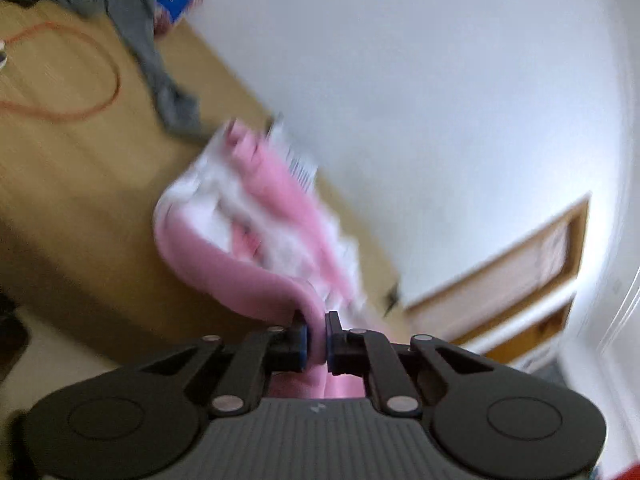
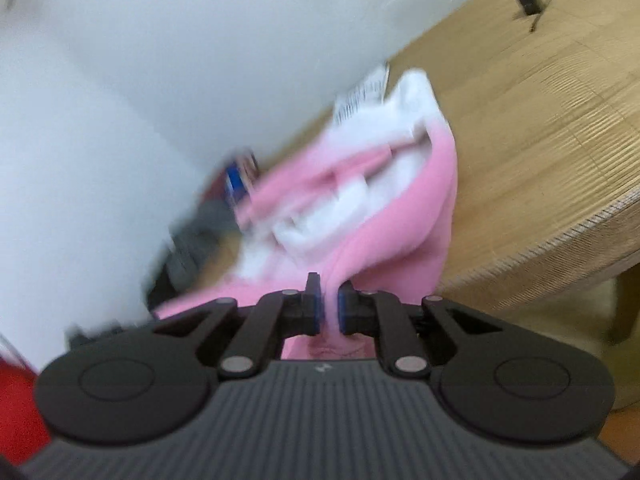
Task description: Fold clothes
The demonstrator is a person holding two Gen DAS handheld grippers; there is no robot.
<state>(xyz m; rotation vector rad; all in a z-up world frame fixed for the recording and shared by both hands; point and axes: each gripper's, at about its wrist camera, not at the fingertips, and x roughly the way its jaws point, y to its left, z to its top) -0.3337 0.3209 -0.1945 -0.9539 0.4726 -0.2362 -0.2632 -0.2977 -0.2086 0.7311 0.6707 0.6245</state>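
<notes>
Bright, even daylight; heavy motion blur smears both views, fisheye bends the edges, only the near black frames stay sharp.

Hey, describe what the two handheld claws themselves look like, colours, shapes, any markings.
Both look alike. The left claw has a dark grey ribbed body with a small pale logo, two round black discs at its sides, and black linkage bars joined by silver rivets. Its fingers are black blocks with blue pads. The right claw shows the same build and blue-edged fingers. No cables, sleeves or hands are visible.
</notes>
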